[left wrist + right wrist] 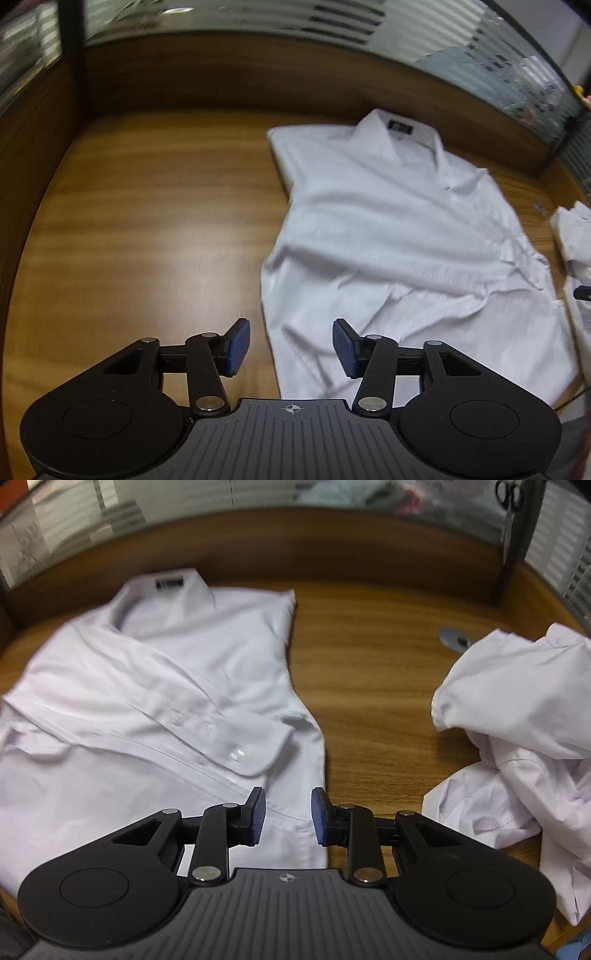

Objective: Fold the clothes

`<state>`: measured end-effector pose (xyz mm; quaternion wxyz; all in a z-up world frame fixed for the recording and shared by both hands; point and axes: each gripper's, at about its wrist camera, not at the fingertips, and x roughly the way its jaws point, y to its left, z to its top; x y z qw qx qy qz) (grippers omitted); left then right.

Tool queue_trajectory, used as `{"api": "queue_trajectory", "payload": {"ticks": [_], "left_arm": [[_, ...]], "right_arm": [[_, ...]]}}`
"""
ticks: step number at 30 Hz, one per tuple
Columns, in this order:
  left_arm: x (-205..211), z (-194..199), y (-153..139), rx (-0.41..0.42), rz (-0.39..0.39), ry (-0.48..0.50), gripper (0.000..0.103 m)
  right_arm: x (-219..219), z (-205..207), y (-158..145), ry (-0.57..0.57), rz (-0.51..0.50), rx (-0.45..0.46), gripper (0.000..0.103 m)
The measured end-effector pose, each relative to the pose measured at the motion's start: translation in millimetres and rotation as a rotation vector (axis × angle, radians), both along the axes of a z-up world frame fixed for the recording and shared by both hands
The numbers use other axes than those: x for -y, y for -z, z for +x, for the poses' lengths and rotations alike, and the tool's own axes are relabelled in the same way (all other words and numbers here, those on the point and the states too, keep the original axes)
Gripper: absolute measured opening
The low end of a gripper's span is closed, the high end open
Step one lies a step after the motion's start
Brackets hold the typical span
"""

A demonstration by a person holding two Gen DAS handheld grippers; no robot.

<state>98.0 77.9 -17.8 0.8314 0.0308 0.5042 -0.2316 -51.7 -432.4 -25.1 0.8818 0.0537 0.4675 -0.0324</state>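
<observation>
left wrist view: white shirt (pixel 399 236) lies flat on the wooden counter (pixel 147 229), collar (pixel 399 136) at the far end with a dark label inside, sleeves folded in across the body. my left gripper (pixel 291 347) hovers over the near left corner of the hem, fingers (pixel 238 345) released and spread wide, nothing between the blue pads. at the right edge only a sliver of a second white garment (pixel 576 236) shows. right wrist view: the same shirt (pixel 147 701) with a buttoned cuff (pixel 255 749) laid over the front placket; the crumpled white garment (pixel 517 738) appears here in full, well apart from the shirt on the bare counter (pixel 369 664). my right gripper (pixel 288 816) hangs over the shirt's near right hem edge, fingers (pixel 258 814) released, holding nothing.
</observation>
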Motion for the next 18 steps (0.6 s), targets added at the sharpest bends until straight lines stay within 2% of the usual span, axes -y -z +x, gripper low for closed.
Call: {"api": "queue_trajectory", "payload": {"ticks": [5,7,11,18], "left_arm": [[19,38,-17,0.021,0.058,0.156,0.057],[30,53,-22,0.029,0.046,0.228,0.057],[55,77,-28,0.005,0.025,0.408,0.057],[79,81,-57,-0.001,0.082,0.740,0.058]], "right_arm": [[-26,-32,-29,0.042,0.042,0.069,0.031],[-44,-46,-36,0.061,0.061,0.087,0.031],[-94,-76,-39,0.106,0.094,0.111,0.031],[-196,-121,-36,0.132,0.142,0.165,0.031]]}}
